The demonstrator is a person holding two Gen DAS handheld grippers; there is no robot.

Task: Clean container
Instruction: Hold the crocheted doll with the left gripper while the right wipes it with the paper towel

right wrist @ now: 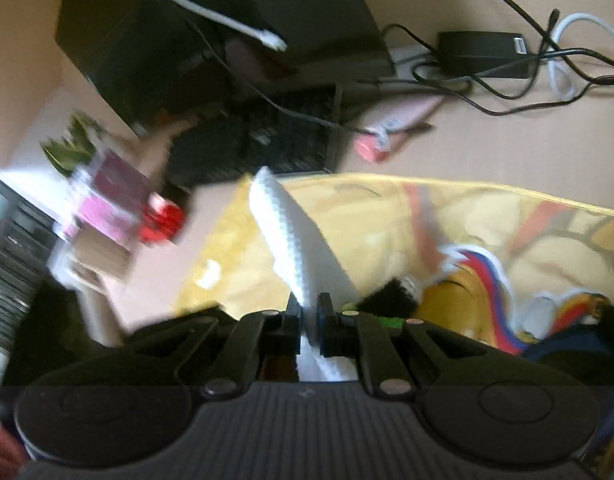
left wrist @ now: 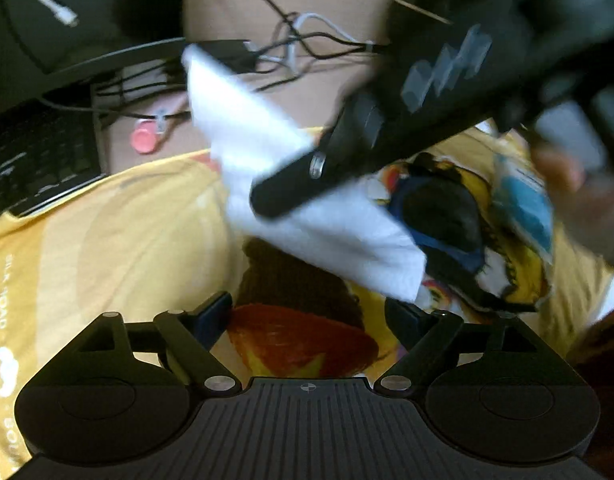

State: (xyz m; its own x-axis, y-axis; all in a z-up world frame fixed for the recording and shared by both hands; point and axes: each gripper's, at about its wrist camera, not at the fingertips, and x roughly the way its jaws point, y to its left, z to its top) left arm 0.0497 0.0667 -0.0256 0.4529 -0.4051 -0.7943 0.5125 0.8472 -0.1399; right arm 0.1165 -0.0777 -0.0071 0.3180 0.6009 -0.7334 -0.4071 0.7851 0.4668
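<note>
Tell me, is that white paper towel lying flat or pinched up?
Pinched up. The right gripper has its fingers closed on the white paper towel, which stands up over the yellow cloth.

Beige desk [right wrist: 507, 152], black keyboard [right wrist: 259, 148], tangled cables [right wrist: 547, 64]

A white paper towel [right wrist: 295, 240] with a fine embossed weave is the clearest task item. It is folded into a long flat strip and pinched at its near end between the closed fingers of the right gripper [right wrist: 309, 322], rising tilted up and to the left. In the left wrist view the same towel [left wrist: 267, 152] hangs in the air above a yellow printed cloth [left wrist: 119, 232] on the table. The container cannot be identified in the blur.
</note>
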